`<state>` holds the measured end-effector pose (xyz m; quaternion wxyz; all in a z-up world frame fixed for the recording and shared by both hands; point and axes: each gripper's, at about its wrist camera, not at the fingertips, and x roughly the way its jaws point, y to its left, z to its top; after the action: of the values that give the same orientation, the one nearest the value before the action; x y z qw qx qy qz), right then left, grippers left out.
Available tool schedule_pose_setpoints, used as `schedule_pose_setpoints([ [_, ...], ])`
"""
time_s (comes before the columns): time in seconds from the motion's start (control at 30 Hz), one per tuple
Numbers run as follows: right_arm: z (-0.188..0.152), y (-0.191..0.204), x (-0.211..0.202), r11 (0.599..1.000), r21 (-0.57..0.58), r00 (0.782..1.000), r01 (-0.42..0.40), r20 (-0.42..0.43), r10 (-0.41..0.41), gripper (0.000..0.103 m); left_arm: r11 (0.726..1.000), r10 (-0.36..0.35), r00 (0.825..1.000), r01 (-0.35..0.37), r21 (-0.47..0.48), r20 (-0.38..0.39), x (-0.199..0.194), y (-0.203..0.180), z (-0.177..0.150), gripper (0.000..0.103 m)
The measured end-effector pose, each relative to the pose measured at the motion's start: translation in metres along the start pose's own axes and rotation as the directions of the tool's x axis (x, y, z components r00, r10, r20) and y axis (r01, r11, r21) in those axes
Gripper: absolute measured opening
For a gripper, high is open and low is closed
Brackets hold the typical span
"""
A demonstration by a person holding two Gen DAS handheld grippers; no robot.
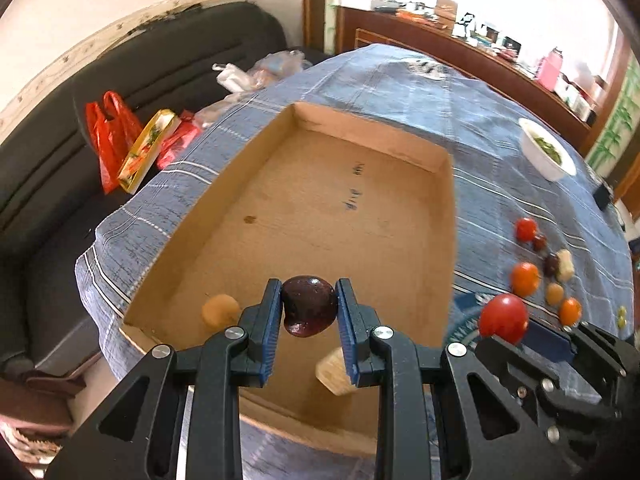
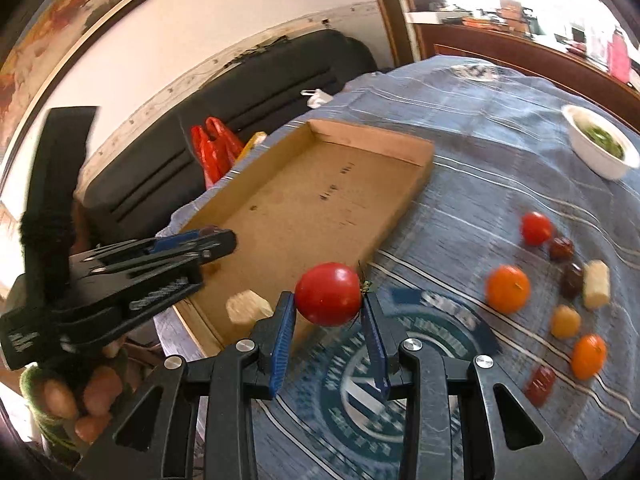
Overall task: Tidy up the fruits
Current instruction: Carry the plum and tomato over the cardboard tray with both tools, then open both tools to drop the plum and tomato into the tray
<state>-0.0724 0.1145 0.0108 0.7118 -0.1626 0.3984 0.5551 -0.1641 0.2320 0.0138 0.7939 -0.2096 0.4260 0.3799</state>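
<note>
My left gripper [image 1: 308, 304] is shut on a dark purple plum [image 1: 309, 306], held over the near end of a shallow cardboard box [image 1: 304, 216]. Inside the box lie a small tan fruit [image 1: 219, 311] and a pale chunk [image 1: 334, 372]. My right gripper [image 2: 329, 300] is shut on a red tomato [image 2: 329, 294] just right of the box's near corner [image 2: 400, 216]. In the right wrist view the left gripper [image 2: 216, 242] shows from the side over the box, held by a hand [image 2: 80, 396]. Loose on the blue cloth lie a tomato [image 2: 536, 228], oranges [image 2: 508, 289], dark fruits [image 2: 561, 249] and a pale piece [image 2: 597, 284].
A white bowl [image 2: 600, 148] of greens stands far right on the blue striped cloth [image 1: 400, 88]. A dark sofa [image 1: 120, 92] with red bags [image 1: 110, 136] runs behind the table's left edge. A cluttered wooden counter [image 1: 480, 48] lies beyond.
</note>
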Motion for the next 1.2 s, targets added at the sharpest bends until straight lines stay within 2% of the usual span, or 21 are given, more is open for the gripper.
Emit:
schedule_pose_setpoints([
  [0.33,0.018,0.028,0.061,0.998,-0.059,0.996,-0.033,-0.083,0.028,0.034,0.999,0.005,0.998,-0.008,-0.049,-0.055,0.033,0.024,0.015,0.024],
  [0.6,0.018,0.029,0.094,0.997,-0.075,0.99,-0.031,-0.142,0.02,0.033,0.999,0.014,0.996,-0.019,-0.049,-0.092,0.053,0.024,0.016,0.025],
  [0.8,0.018,0.034,0.104,0.994,-0.101,0.987,-0.034,-0.162,0.018,0.035,0.998,0.025,0.993,-0.031,-0.052,-0.12,0.063,0.024,0.013,0.026],
  [1.0,0.017,0.037,0.101,0.993,-0.111,0.985,-0.035,-0.169,0.016,0.037,0.996,0.004,0.991,-0.016,-0.087,-0.137,0.062,0.029,0.013,0.029],
  [1.13,0.017,0.037,0.095,0.994,-0.108,0.987,-0.03,-0.162,0.012,0.048,0.994,-0.019,0.989,0.003,-0.109,-0.145,0.058,0.032,0.011,0.029],
  [1.2,0.017,0.037,0.09,0.994,-0.107,0.988,-0.031,-0.155,0.014,0.05,0.994,-0.018,0.99,0.002,-0.113,-0.14,0.054,0.032,0.011,0.029],
])
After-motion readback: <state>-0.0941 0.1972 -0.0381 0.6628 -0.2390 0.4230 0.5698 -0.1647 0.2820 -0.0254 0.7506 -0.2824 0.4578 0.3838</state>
